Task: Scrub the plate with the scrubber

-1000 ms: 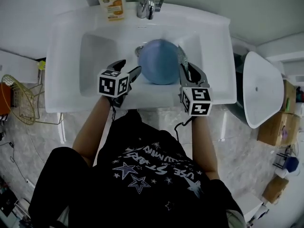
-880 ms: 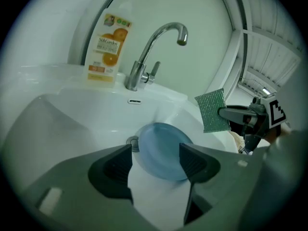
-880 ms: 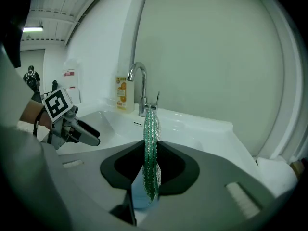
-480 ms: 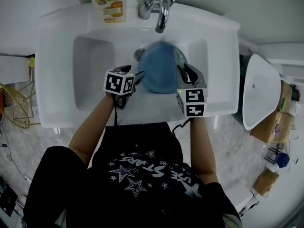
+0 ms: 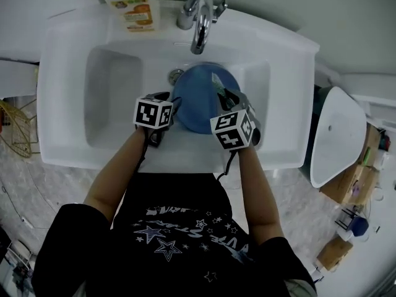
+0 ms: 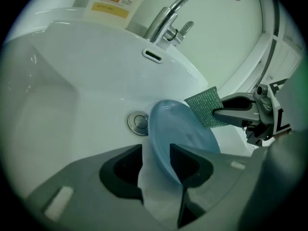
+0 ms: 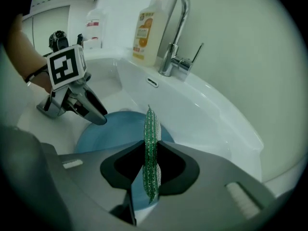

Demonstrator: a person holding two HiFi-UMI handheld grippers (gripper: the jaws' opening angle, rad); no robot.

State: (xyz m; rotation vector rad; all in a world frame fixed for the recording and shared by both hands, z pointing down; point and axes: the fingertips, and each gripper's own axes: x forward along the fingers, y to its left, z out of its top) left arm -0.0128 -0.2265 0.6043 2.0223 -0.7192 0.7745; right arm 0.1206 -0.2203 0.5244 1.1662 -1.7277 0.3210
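Blue round plate work is happening inside the white ceramic sink, so I'll start there: the basin fills the far half of my head view, with a curved chrome tap on its far ledge and a white soap bottle with an orange label just left of the tap. A round metal drain sits just to the far left of the plate.

The plate is in the middle of the basin, below the tap spout, tilted up on edge, not lying flat. I can't tell whether its lower edge rests on the basin floor.

My left tongs are pinching the plate's near-left rim, one jaw on each face, and that grip looks like what holds it up. My right tongs are pressed onto a thin green glittery scrubber sheet, which stands edge-on between the jaws and pokes out past them.

What's new: a second ago the right tongs sat beside the plate's right rim. Now they've swung in over its face, and the scrubber's free end reaches onto the upper part of the blue surface, touching or very nearly so.

I judge that setup is over and scrubbing is starting. Next I'd need steady strokes while the left grip resists the push.
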